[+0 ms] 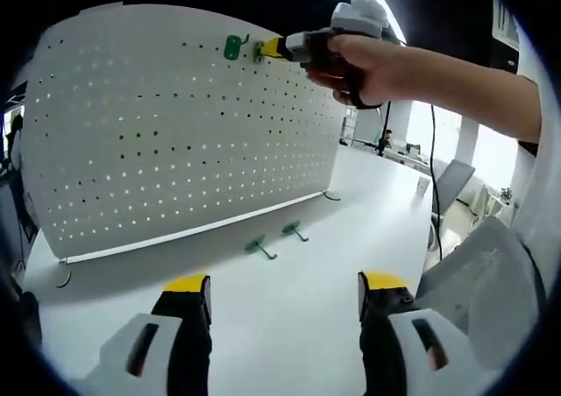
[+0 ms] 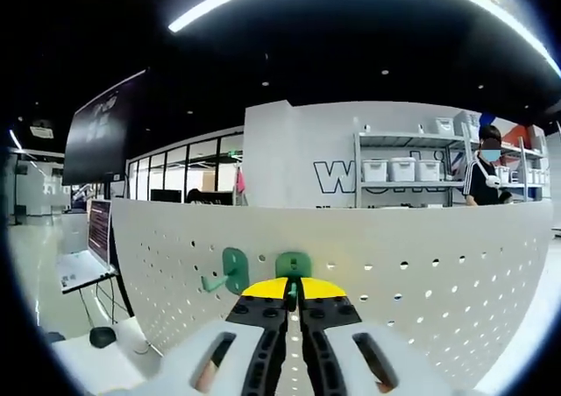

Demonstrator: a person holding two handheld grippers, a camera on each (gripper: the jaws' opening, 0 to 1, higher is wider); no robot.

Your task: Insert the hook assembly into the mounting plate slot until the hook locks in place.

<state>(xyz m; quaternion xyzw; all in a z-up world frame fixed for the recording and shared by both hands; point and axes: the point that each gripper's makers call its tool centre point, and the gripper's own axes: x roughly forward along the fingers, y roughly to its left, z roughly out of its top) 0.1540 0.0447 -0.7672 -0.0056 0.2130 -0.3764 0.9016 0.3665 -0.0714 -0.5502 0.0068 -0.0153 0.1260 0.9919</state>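
A white pegboard (image 1: 175, 124) was seen standing upright on a white table (image 1: 289, 300) in the left gripper view, its lower edge resting on small feet. Near the board's top edge a green hook (image 1: 232, 46) was already hung. Just to its right, a second green hook (image 1: 260, 52) was pressed against the board by the right gripper (image 1: 276, 49), which was held in a person's hand (image 1: 368, 67) reaching in from the right.

In the right gripper view, the right gripper (image 2: 294, 293) was seen with its yellow-tipped jaws closed together on the stem of the second green hook (image 2: 293, 265), whose flat plate lay against the pegboard (image 2: 421, 273) near its top edge. The hung green hook (image 2: 230, 272) sat just to the left of it, its prong pointing left and downward.

Two more green hooks were lying on the table in front of the board, one nearer (image 1: 259, 247) and one slightly farther and to the right (image 1: 294, 230), close together but apart.

The left gripper (image 1: 285, 295) was held low over the near part of the table, its jaws spread wide apart with nothing between them, well apart from the loose hooks.

Beyond the board, shelving with white bins (image 2: 403, 170) and a standing person (image 2: 484, 181) were visible in the background.
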